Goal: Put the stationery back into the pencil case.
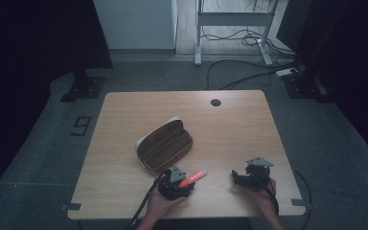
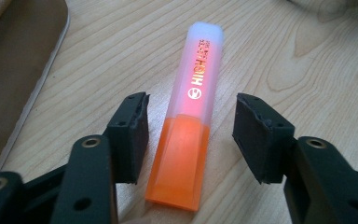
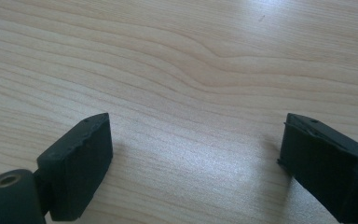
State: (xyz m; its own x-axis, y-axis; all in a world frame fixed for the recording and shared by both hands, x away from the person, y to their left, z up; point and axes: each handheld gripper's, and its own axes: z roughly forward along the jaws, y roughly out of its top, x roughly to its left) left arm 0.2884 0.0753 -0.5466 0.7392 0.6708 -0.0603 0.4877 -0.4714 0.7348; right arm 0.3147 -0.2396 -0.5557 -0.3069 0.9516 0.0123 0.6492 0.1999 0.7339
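An orange highlighter (image 1: 195, 177) with a frosted cap lies on the wooden table (image 1: 230, 129) near its front edge. In the left gripper view the highlighter (image 2: 193, 93) lies lengthwise between the two black jaws, its orange end nearest the camera. My left gripper (image 2: 191, 123) is open, with a visible gap between each pad and the pen. In the high view the left gripper (image 1: 184, 184) sits just behind the pen, held by a hand. To the right, my right gripper (image 1: 236, 178) rests low over bare wood; its jaws (image 3: 196, 149) stand wide apart and hold nothing.
An open brown pencil case (image 1: 165, 143) lies left of centre, just beyond the left gripper. A round cable hole (image 1: 215, 102) sits near the table's far edge. Cables and a desk frame (image 1: 232, 19) are on the floor beyond.
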